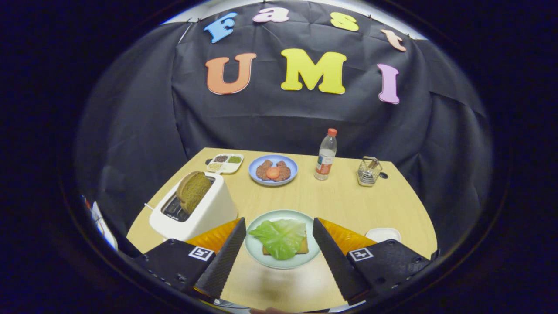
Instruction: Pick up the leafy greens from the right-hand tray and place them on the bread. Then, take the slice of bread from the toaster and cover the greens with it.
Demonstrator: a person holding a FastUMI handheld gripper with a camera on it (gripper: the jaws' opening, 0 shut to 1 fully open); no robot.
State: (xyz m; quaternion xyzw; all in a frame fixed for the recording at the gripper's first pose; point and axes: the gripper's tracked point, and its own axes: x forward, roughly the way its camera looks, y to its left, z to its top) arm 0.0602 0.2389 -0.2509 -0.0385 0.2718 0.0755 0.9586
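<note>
Between open, empty tongs (279, 226) — greens (281, 237) on bread (303, 249), toaster (196, 211) slice (193, 191) upright, bottle (325, 155) label unreadable

A pale wooden table (340, 205) carries everything. Near its front edge sits a green plate (257, 250), which serves as the landmark here. Left of the plate, close beside it, stands a white toaster (209, 213). Right of the plate, near the table's right edge, lies a small white tray (383, 234). Beyond the plate, toward the back of the table, rests a blue plate (255, 176). Left of that blue plate, and far beyond the green one, lies a white divided dish (224, 170). Beyond the plate and to its right stands a clear bottle (326, 156), upright, and farther right a wire holder (369, 172).
</note>
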